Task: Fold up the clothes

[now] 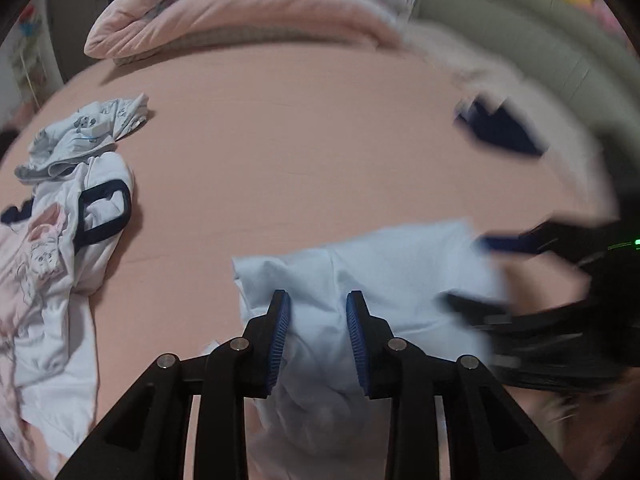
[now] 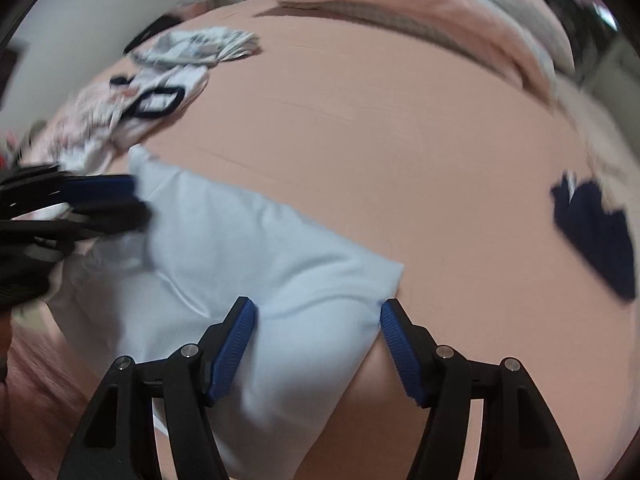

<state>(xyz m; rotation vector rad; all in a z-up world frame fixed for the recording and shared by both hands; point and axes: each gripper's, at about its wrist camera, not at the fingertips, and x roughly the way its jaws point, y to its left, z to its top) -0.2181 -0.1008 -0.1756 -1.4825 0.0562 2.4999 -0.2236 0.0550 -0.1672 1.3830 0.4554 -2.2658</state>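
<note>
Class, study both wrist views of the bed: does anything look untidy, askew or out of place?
Yes. A crumpled heap of unfolded clothes lies bunched at the bed's left side, and a dark navy garment lies alone, rumpled, on the pink sheet to the right. The light blue garment is only partly flattened.

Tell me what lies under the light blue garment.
The light blue garment rests on the pink bedsheet, which shows all around its far edges. Both claws sit open over its near part. Anything beneath the cloth itself is covered, so I cannot tell.
</note>
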